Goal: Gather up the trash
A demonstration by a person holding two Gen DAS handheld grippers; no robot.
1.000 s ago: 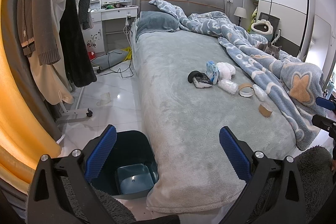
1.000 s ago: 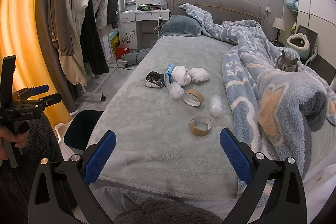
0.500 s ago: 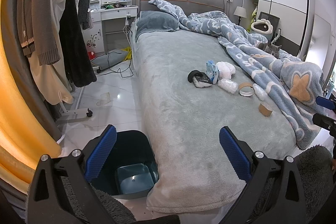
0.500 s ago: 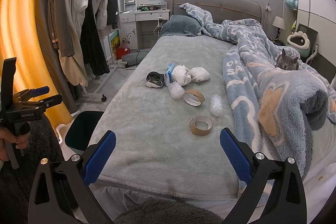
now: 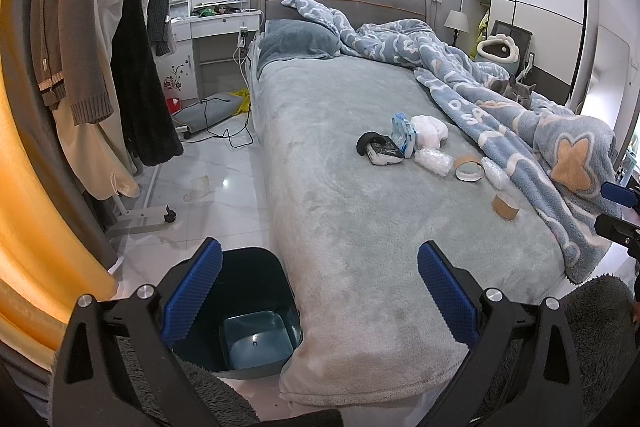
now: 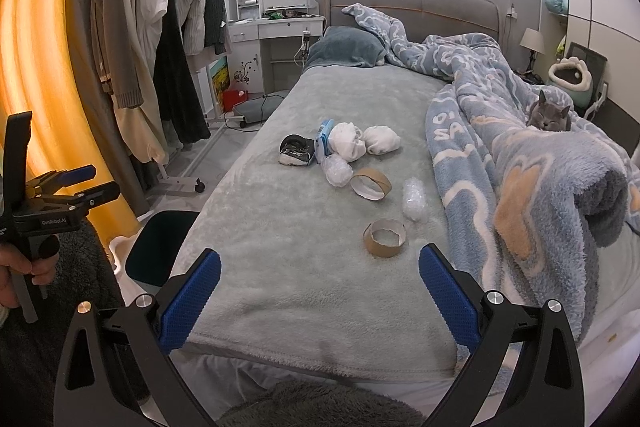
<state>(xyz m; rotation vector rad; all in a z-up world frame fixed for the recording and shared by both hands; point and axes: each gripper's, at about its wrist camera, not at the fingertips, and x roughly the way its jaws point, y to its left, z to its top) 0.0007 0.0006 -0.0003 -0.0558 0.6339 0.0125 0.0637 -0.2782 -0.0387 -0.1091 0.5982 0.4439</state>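
Trash lies on the grey bed (image 6: 280,227): a near cardboard tape ring (image 6: 385,238), a second ring (image 6: 371,183), two clear bubble-wrap wads (image 6: 338,169), two white crumpled wads (image 6: 349,141), a blue packet (image 6: 324,139) and a black wrapper (image 6: 296,150). The same pile shows in the left wrist view (image 5: 404,145). A dark bin (image 5: 248,311) stands on the floor by the bed's near left corner. My left gripper (image 5: 318,297) is open and empty above the bin and bed edge. My right gripper (image 6: 319,301) is open and empty, short of the near ring.
A grey cat (image 6: 548,113) lies on the rumpled blue blanket (image 6: 540,167) along the bed's right side. A clothes rack (image 6: 160,39) with hanging coats stands on the left. A white dresser (image 6: 276,27) and floor cables are beyond it.
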